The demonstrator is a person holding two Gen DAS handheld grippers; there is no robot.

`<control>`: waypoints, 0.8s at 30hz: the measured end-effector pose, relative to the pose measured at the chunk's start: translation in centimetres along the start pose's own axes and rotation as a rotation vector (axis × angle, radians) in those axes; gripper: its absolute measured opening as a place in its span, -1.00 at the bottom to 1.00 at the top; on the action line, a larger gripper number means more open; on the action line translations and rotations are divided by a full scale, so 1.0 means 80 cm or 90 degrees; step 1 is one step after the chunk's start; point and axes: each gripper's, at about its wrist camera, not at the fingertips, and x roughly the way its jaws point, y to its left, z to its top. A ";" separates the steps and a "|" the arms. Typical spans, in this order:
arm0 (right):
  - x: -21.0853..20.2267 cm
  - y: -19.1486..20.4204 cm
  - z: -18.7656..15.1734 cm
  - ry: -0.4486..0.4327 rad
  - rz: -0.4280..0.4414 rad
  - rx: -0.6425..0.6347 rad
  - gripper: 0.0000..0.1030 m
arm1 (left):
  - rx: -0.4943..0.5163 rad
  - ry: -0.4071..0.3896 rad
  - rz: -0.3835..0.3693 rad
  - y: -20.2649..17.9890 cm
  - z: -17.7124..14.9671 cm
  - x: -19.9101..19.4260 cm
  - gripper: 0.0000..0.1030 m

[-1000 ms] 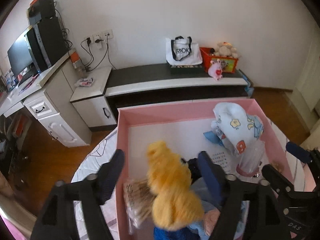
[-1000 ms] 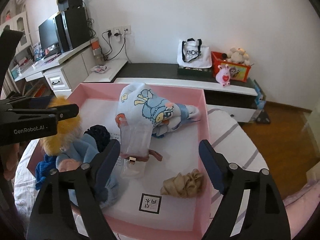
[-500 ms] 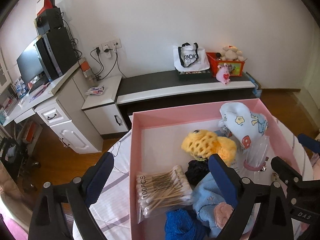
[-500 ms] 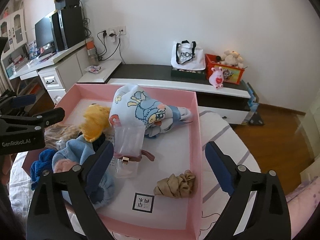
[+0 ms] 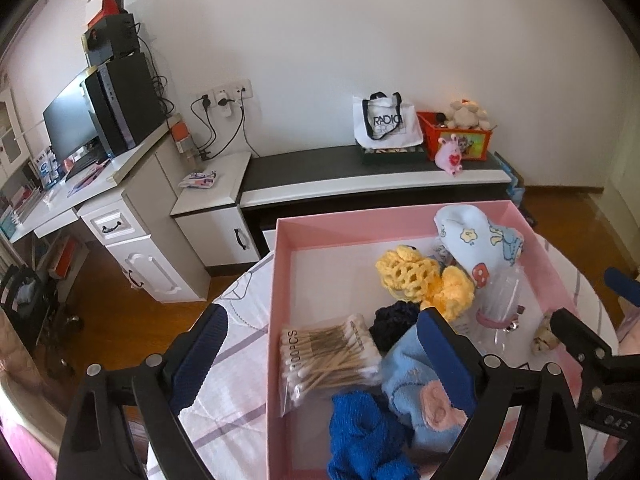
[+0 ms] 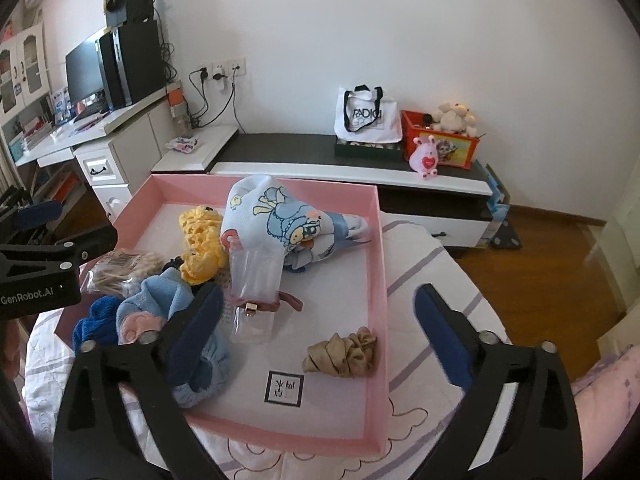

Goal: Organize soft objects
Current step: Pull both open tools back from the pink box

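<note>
Grippers both empty, we note: left gripper [image 5: 320, 354] spread wide over the pink box [image 6: 382, 280] near corner, right gripper [image 6: 316, 328] jaws opening above it, yellow knit toy [image 6: 200, 240] lying inside against the patterned cloth [image 6: 280, 216].

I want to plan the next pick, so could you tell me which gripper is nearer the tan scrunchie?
Right. The right gripper hangs open just above the tan scrunchie; the left gripper sits across the pink box.
</note>
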 end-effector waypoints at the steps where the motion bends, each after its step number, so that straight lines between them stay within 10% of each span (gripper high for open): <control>1: -0.005 0.000 -0.001 -0.005 -0.003 0.001 1.00 | -0.002 -0.001 0.000 0.000 -0.003 -0.004 0.82; 24: -0.194 0.025 -0.059 -0.121 -0.032 -0.012 1.00 | -0.052 -0.134 0.035 -0.022 -0.144 -0.217 0.85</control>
